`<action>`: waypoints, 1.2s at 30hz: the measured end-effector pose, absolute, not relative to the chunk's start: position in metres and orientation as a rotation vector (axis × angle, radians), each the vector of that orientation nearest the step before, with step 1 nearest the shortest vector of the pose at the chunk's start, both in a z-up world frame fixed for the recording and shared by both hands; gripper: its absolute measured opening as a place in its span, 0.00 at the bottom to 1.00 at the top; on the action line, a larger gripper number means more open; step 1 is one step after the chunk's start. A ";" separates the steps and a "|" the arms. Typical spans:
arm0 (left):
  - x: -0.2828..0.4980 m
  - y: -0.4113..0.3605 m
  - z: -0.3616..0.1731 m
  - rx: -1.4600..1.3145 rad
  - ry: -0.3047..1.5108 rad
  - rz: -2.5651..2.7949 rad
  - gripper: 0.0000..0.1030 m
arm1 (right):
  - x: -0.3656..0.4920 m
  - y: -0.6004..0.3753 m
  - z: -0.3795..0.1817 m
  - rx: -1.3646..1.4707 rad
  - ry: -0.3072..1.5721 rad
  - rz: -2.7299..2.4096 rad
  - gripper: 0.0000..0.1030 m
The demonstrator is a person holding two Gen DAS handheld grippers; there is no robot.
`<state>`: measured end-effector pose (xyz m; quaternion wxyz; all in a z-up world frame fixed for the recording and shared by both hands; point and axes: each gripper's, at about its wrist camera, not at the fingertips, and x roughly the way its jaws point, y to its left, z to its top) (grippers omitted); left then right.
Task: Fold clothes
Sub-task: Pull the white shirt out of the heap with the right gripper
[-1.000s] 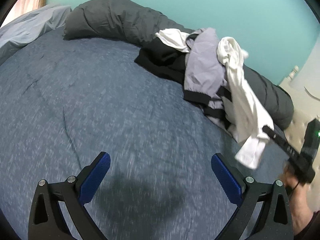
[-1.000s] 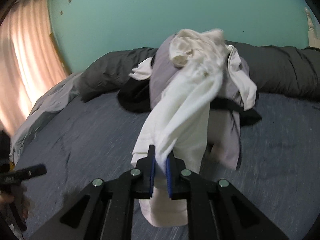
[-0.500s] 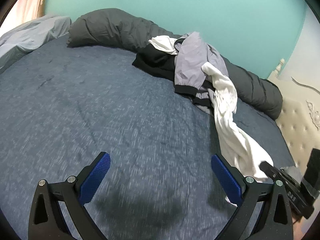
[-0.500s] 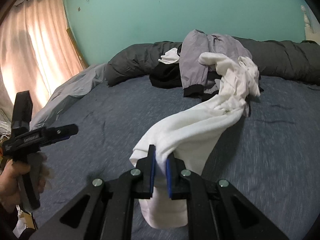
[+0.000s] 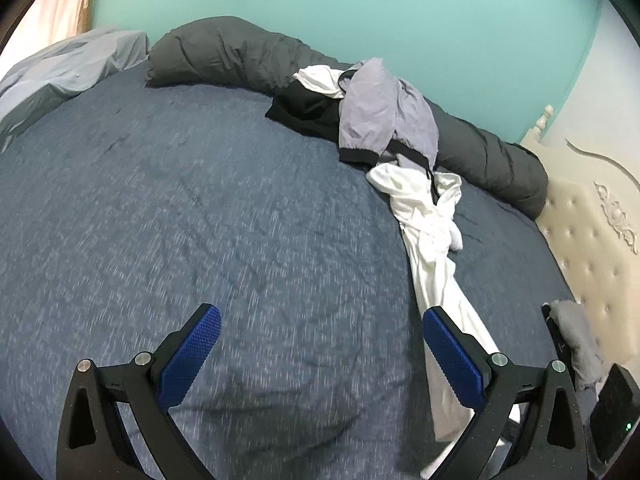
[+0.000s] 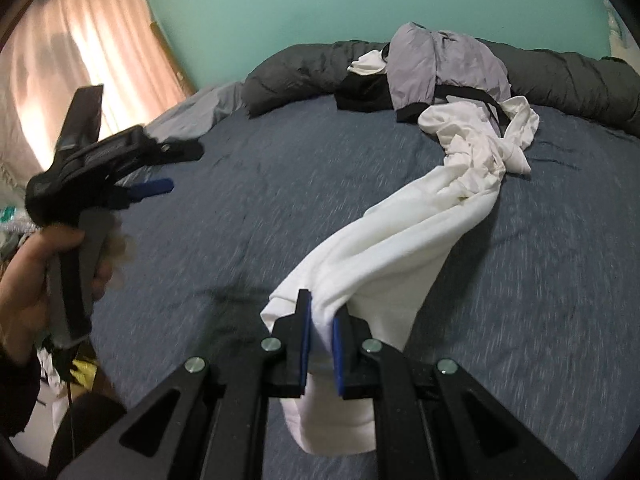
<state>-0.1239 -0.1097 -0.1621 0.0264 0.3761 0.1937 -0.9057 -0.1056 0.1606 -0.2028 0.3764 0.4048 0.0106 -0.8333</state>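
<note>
The right tool [image 6: 320,332] pinches the white garment [image 6: 420,232], stretched ahead toward the clothes pile [image 6: 440,64]; the left tool [image 5: 320,356] is spread, empty. Risk: its far end may snag the pile.

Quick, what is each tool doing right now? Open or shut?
Left tool: open, nothing between its pads.
Right tool: shut on the white garment, which trails across the bed.

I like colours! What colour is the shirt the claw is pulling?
White, clearest in the right wrist view.
</note>
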 end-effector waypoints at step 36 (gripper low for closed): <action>-0.045 -0.073 -0.142 1.185 0.481 -2.891 1.00 | -0.071 0.237 -0.195 1.260 0.039 -2.292 0.36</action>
